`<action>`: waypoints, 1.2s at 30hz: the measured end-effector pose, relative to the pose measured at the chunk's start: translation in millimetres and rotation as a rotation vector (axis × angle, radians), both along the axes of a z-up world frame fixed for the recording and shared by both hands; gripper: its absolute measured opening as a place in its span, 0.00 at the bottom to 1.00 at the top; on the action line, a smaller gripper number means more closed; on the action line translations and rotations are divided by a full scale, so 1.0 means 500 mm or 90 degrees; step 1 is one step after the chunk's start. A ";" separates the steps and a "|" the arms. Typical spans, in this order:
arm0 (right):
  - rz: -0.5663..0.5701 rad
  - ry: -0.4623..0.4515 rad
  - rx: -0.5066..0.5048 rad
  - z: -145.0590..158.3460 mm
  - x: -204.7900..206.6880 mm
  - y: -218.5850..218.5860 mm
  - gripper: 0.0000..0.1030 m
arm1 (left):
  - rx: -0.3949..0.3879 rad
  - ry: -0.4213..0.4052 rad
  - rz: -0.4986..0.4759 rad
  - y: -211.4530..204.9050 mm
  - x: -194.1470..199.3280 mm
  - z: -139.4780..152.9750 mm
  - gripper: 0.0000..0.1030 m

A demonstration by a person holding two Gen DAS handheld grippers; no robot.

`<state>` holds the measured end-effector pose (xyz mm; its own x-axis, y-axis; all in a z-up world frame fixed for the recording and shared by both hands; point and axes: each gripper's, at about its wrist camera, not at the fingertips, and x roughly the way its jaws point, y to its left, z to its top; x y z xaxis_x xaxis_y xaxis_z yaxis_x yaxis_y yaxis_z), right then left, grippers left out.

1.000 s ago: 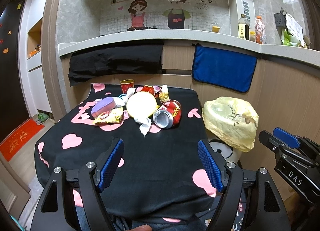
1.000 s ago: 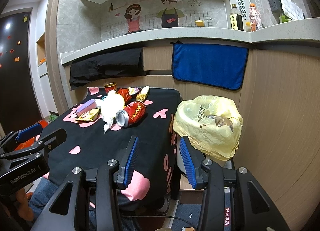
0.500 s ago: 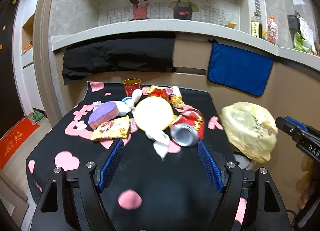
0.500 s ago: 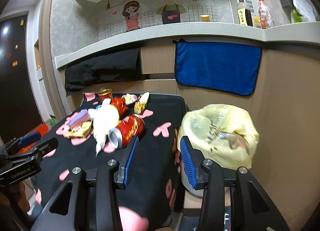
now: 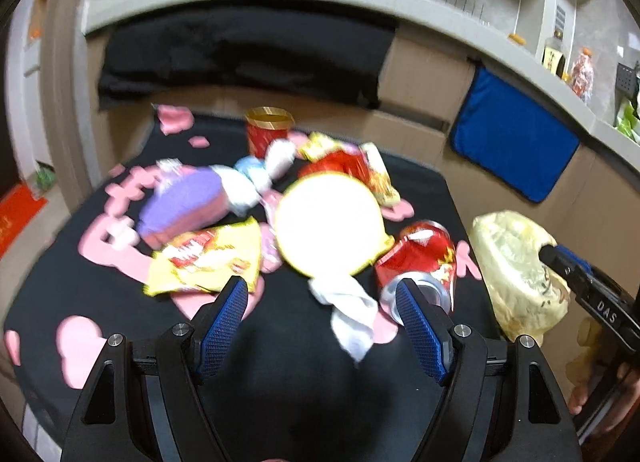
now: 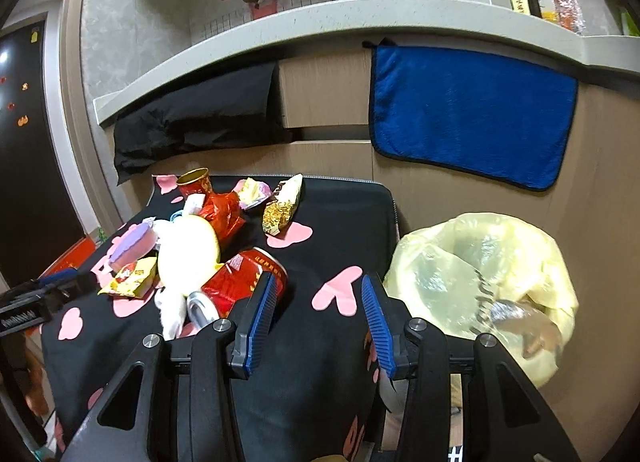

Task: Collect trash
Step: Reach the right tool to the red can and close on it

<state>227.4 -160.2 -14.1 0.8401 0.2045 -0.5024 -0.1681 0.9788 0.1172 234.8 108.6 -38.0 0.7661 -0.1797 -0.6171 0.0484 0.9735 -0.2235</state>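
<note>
**Mia:** Both grabbers are wide open and hold nothing. The left gripper hangs just above the black table, right by the trash pile.

**Ben:** What is closest?

**Mia:** The crumpled white tissue sits between its blue fingers. The yellow snack bag is to one side, the red can to the other.

**Ben:** So take the tissue?

**Mia:** I think so. Go low, then squeeze only the tissue, not the white round lid behind it.

**Ben:** And the right gripper?

**Mia:** It waits by the table edge, next to the yellow trash bag. Drop things there.
</note>
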 end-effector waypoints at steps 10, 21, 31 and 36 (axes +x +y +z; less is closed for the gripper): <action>0.002 0.036 0.002 -0.055 0.069 -0.020 0.42 | -0.028 0.072 -0.002 -0.036 0.065 -0.077 0.61; 0.033 0.096 0.022 -0.079 0.110 -0.032 0.42 | -0.035 0.171 -0.011 -0.037 0.144 -0.126 0.23; 0.139 0.200 0.024 -0.113 0.180 0.103 0.42 | -0.022 0.123 -0.017 0.042 0.135 -0.034 0.15; 0.132 0.217 0.014 -0.131 0.222 0.140 0.49 | -0.036 0.108 -0.015 0.080 0.120 -0.017 0.15</action>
<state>338.2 -90.3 -79.7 0.5664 0.3659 -0.7385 -0.3092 0.9249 0.2212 294.8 148.8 -46.6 0.6467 -0.2336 -0.7261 0.0272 0.9584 -0.2841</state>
